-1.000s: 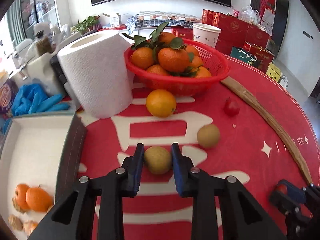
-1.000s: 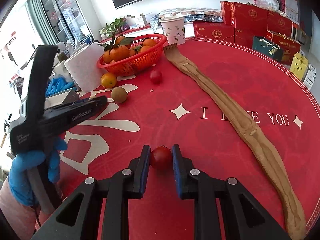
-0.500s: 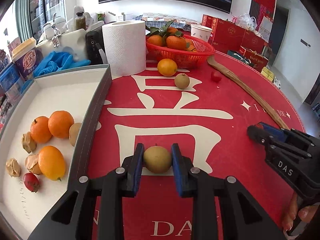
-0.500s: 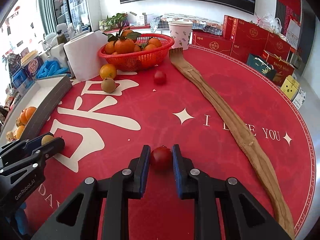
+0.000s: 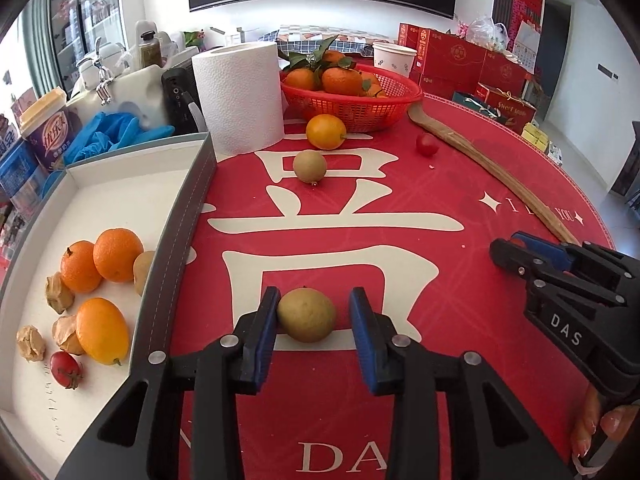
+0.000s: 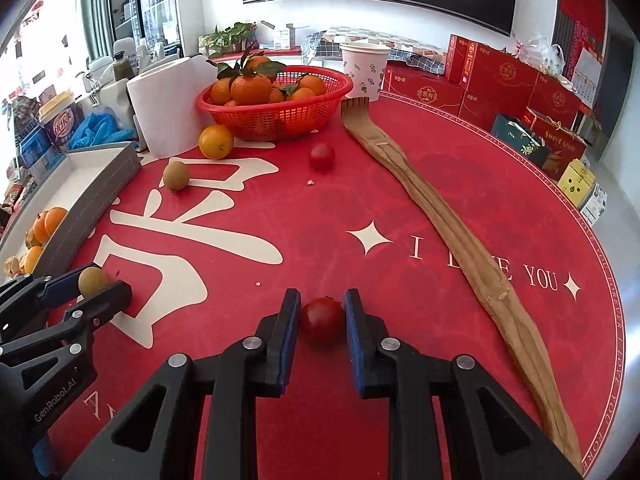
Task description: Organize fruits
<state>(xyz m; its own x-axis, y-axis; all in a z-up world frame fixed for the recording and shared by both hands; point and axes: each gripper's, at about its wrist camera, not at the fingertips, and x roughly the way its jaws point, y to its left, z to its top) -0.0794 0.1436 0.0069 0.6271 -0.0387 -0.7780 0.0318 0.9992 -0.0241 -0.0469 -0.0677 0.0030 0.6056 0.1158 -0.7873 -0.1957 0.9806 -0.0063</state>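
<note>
The left gripper (image 5: 314, 322) has its jaws opening: the round green-brown fruit (image 5: 307, 314) sits between them, touching the left blue pad, with a clear gap to the right pad. The right gripper (image 6: 320, 322) is clamped on a small red tomato-like fruit (image 6: 322, 319), both blue pads pressing its sides.

In the left wrist view, at nine o'clock from the left gripper lies the white shallow tray with a grey wall (image 5: 182, 232), holding two oranges (image 5: 102, 258), a yellow-orange oval fruit (image 5: 102, 330), a small red fruit (image 5: 65, 368), several tan husked fruits (image 5: 59, 293) and a green-brown fruit half hidden by the wall. At twelve o'clock, on the red round tablecloth with white characters (image 5: 400, 188), rests a second green-brown round fruit (image 5: 309, 165), beyond it a loose orange-yellow citrus (image 5: 325, 131) and then the red plastic mesh basket of leafy tangerines (image 5: 352, 98). At eleven o'clock stands a white paper towel roll (image 5: 239, 94), just beside the tray's far corner. At one o'clock lies another small red fruit (image 5: 426, 144), near the long curved wooden back scratcher (image 5: 492, 172). A white paper cup (image 5: 393, 61) stands behind the basket, red gift boxes (image 5: 460, 60) beyond.
</note>
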